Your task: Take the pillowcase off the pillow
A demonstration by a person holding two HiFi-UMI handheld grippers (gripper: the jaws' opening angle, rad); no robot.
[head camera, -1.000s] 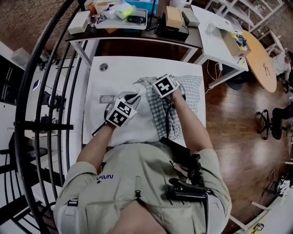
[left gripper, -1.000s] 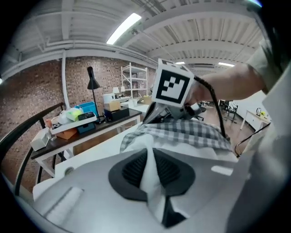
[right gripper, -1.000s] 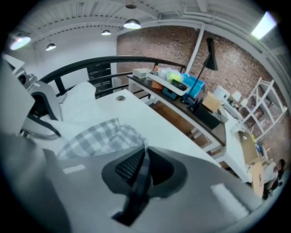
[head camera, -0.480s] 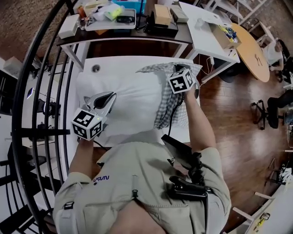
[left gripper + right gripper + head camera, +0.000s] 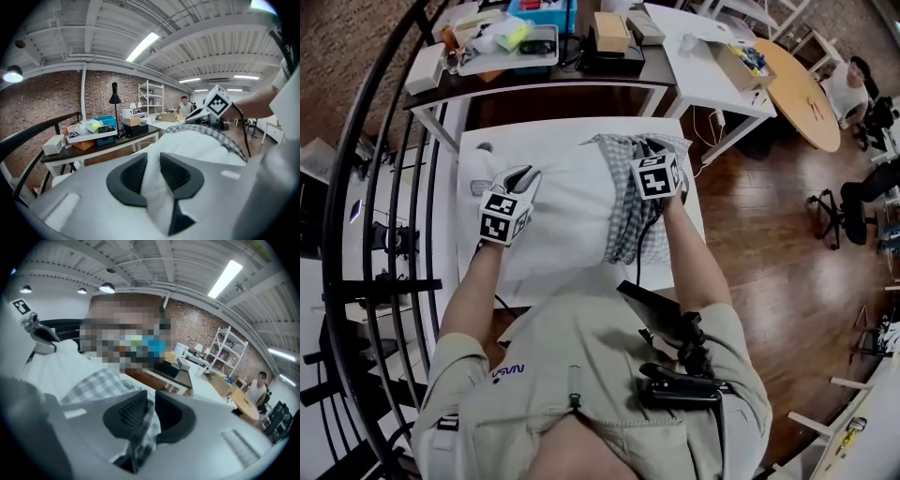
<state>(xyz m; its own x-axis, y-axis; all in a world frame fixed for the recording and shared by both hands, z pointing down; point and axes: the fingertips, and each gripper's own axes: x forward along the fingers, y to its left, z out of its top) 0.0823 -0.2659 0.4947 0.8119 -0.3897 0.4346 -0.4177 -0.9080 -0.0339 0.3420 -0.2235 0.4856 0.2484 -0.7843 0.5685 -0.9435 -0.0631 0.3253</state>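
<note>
A white pillow [image 5: 562, 216] lies on the white table [image 5: 476, 159]. The grey checked pillowcase [image 5: 628, 206] is bunched along its right end. My left gripper [image 5: 525, 175] is at the pillow's left side; in the left gripper view [image 5: 152, 176] a fold of the white pillow [image 5: 192, 145] fills the gap between the pads. My right gripper [image 5: 649, 150] is at the far right corner, and in the right gripper view [image 5: 146, 416] checked pillowcase [image 5: 93, 383] cloth is pinched between the pads. Both pairs of jaws have just been opening a little, with cloth still between them.
Behind the table stands a dark desk [image 5: 581, 75] with a tray, boxes and bottles. A white table [image 5: 712, 66] and a round wooden table [image 5: 806, 94] are at the far right. A black railing [image 5: 384, 187] runs along the left. Wooden floor lies to the right.
The two grippers were close together mid-pillow and have drawn apart. The right one carried the pillowcase to the pillow's right end; the left swung out left, then back onto the pillow.
</note>
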